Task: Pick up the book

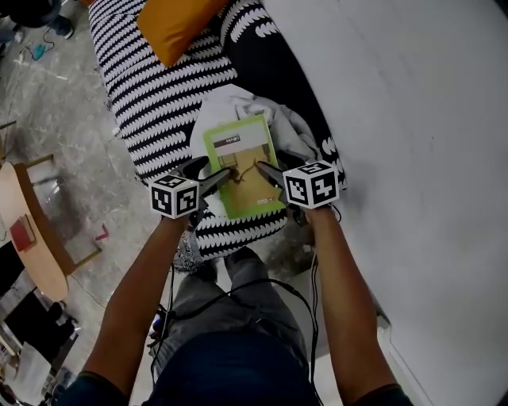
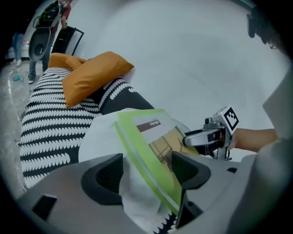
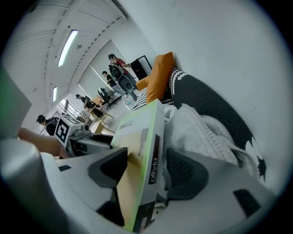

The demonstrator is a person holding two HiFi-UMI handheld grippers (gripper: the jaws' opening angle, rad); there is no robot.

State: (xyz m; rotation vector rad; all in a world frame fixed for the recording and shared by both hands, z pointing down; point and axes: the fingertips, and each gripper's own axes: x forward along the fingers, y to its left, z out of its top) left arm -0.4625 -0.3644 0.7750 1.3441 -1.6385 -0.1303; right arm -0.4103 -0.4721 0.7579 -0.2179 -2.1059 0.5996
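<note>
Both claws are down at the green book, which lies on a white cloth atop the black-and-white patterned couch, near an orange cushion. The left claw straddles its left edge, jaws wide apart. The right claw straddles the spine side, jaws likewise spread, not clamping.
</note>
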